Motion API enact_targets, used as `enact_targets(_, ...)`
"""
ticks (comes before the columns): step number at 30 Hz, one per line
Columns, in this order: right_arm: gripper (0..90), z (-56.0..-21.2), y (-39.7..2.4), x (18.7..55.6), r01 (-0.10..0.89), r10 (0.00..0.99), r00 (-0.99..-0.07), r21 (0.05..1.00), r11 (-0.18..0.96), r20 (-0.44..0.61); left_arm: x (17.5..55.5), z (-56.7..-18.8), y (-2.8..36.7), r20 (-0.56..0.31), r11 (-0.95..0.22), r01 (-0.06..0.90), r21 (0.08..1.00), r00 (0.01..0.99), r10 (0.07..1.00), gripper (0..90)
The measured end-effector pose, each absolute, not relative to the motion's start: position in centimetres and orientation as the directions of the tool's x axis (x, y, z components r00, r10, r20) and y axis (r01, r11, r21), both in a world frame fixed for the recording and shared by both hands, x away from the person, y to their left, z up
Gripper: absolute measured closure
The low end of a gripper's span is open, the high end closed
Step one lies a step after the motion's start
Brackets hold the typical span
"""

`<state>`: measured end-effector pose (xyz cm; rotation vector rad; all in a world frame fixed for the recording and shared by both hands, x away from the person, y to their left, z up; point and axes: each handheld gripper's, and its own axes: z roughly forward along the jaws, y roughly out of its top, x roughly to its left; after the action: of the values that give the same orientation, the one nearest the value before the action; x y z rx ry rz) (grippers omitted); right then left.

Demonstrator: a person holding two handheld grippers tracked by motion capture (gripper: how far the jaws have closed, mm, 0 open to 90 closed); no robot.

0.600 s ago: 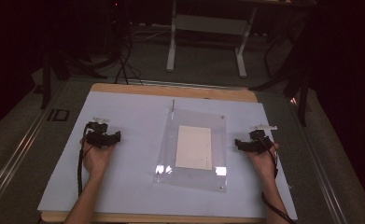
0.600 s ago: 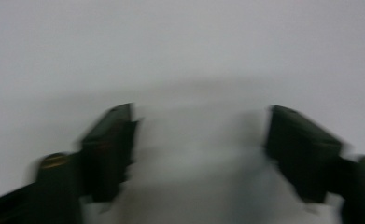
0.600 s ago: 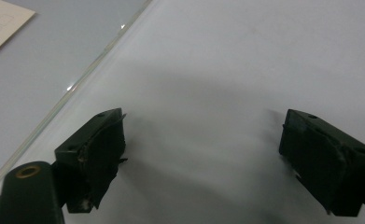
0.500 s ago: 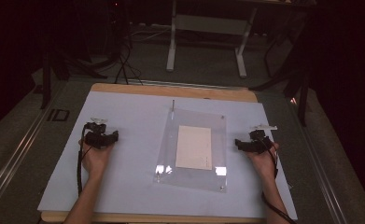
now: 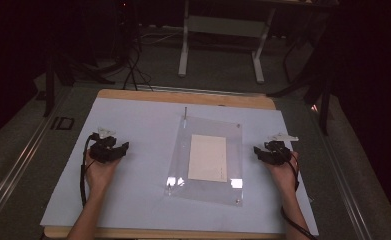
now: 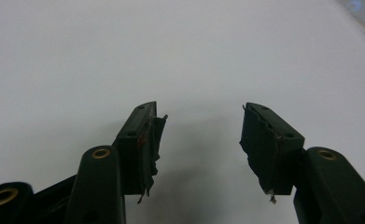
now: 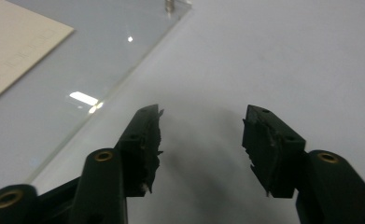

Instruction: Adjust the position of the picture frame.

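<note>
Both the left gripper (image 5: 114, 148) and right gripper (image 5: 268, 152) are held open, empty, flanking a clear plate (image 5: 209, 187) over what seems a paper sheet (image 5: 208, 157); nothing is seen between.

Nothing readable here tbh. The cream paper sheet (image 7: 17, 51) under the clear plastic plate (image 5: 208, 160) has faint printed lines, but they're way too blurry to make out.

black claws (image 6: 199, 140), brass screws, frayed pads, trailing cables

Right gripper (image 7: 201, 116) fingers (image 7: 145, 135) spread wide beside clear panel (image 7: 101, 56).
</note>
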<state>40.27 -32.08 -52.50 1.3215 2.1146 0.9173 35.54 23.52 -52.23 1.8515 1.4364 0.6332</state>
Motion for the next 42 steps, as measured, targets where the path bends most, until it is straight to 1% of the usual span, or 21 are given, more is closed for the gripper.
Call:
enact_targets(1, 47.5, -52.4, -32.0, 40.2, 0.580, 0.905, -0.422, 0.752, 0.314, -0.053, 35.5, -52.2, 23.5, -0.038, -0.141, 0.622, 0.771, 0.266, 0.963, 46.2)
enact_targets(2, 47.8, -52.4, -31.9, 40.2, 0.576, 0.903, -0.425, 0.752, 0.320, -0.059, 35.2, -52.0, 23.2, -0.020, -0.165, 0.603, 0.780, 0.288, 0.957, 46.0)
enact_targets(7, 49.2, -51.9, -31.5, 39.9, 0.556, 0.895, -0.441, 0.765, 0.326, -0.061, 34.5, -51.6, 22.8, -0.030, -0.173, 0.576, 0.799, 0.324, 0.945, 46.8)
enact_targets(11, 49.2, -51.7, -31.3, 39.8, 0.547, 0.892, -0.449, 0.771, 0.326, -0.059, 34.3, -51.8, 22.7, -0.040, -0.175, 0.579, 0.796, 0.340, 0.940, 48.5)
enact_targets(12, 48.9, -51.6, -31.1, 39.8, 0.545, 0.889, -0.455, 0.773, 0.325, -0.054, 34.2, -51.9, 22.6, -0.060, -0.169, 0.577, 0.799, 0.355, 0.933, 49.1)
enact_targets(16, 48.7, -51.5, -30.8, 39.8, 0.542, 0.885, -0.464, 0.777, 0.320, -0.041, 34.2, -51.9, 22.4, -0.057, -0.181, 0.572, 0.800, 0.373, 0.926, 50.3)
enact_targets(17, 48.4, -51.3, -30.6, 39.9, 0.540, 0.882, -0.470, 0.778, 0.321, -0.038, 34.0, -51.9, 22.2, -0.053, -0.201, 0.568, 0.798, 0.399, 0.915, 50.6)
enact_targets(19, 48.1, -51.1, -30.3, 40.0, 0.534, 0.877, -0.480, 0.782, 0.321, -0.033, 33.8, -51.9, 22.1, -0.048, -0.212, 0.567, 0.796, 0.407, 0.912, 50.6)
enact_targets(24, 48.1, -50.7, -29.8, 40.2, 0.521, 0.865, -0.502, 0.790, 0.323, -0.022, 33.2, -51.9, 21.9, -0.073, -0.211, 0.566, 0.797, 0.437, 0.896, 50.7)
enact_targets(26, 47.8, -50.4, -29.0, 40.5, 0.510, 0.851, -0.524, 0.786, 0.350, -0.039, 32.9, -51.8, 21.7, -0.093, -0.202, 0.563, 0.801, 0.451, 0.888, 50.6)
enact_targets(29, 47.5, -50.0, -28.1, 41.0, 0.497, 0.835, -0.548, 0.781, 0.377, -0.055, 32.6, -51.7, 21.4, -0.100, -0.208, 0.561, 0.801, 0.469, 0.878, 50.2)
enact_targets(35, 47.5, -49.3, -27.0, 41.7, 0.479, 0.816, -0.575, 0.785, 0.393, -0.057, 32.2, -51.6, 20.9, -0.089, -0.241, 0.555, 0.796, 0.502, 0.860, 49.4)
enact_targets(37, 47.7, -49.0, -26.0, 42.2, 0.465, 0.803, -0.592, 0.782, 0.414, -0.073, 31.9, -51.5, 20.7, -0.094, -0.250, 0.547, 0.799, 0.524, 0.847, 49.4)
enact_targets(42, 48.3, -49.2, -25.1, 42.9, 0.460, 0.789, -0.611, 0.781, 0.422, -0.067, 31.2, -51.4, 20.2, -0.092, -0.272, 0.538, 0.798, 0.555, 0.827, 49.2)
